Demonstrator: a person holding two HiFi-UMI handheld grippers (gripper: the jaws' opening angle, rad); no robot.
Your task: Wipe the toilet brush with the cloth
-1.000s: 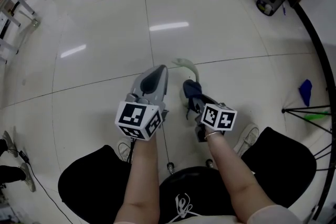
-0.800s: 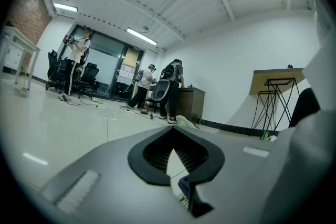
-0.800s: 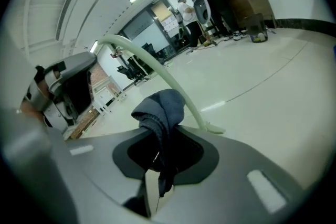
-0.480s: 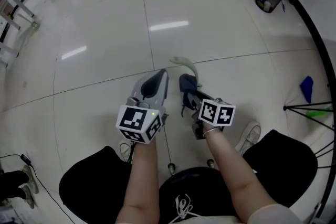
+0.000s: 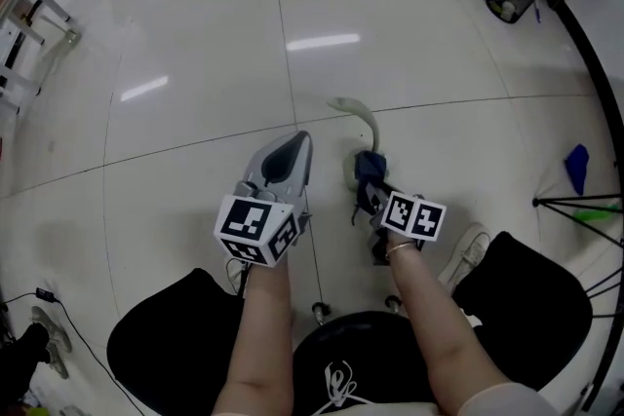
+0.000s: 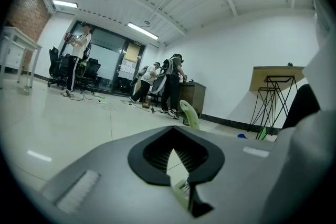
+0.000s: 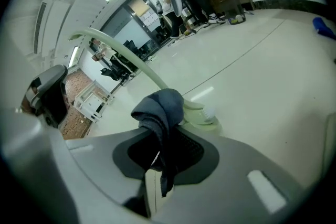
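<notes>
Toilet brush (image 5: 365, 121) standing on floor (image 5: 195, 63), right gripper (image 5: 371, 187) pinching dark cloth (image 5: 369, 165) at the brush's base, left gripper (image 5: 294, 151) just left of the brush, jaws pressed together, empty.

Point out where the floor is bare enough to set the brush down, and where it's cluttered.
Bare: the glossy white tiled floor ahead of the pale green toilet brush, and left of the left gripper towards the white metal rack. Crowded: the right edge, with black tripod legs and a blue scrap.
</notes>
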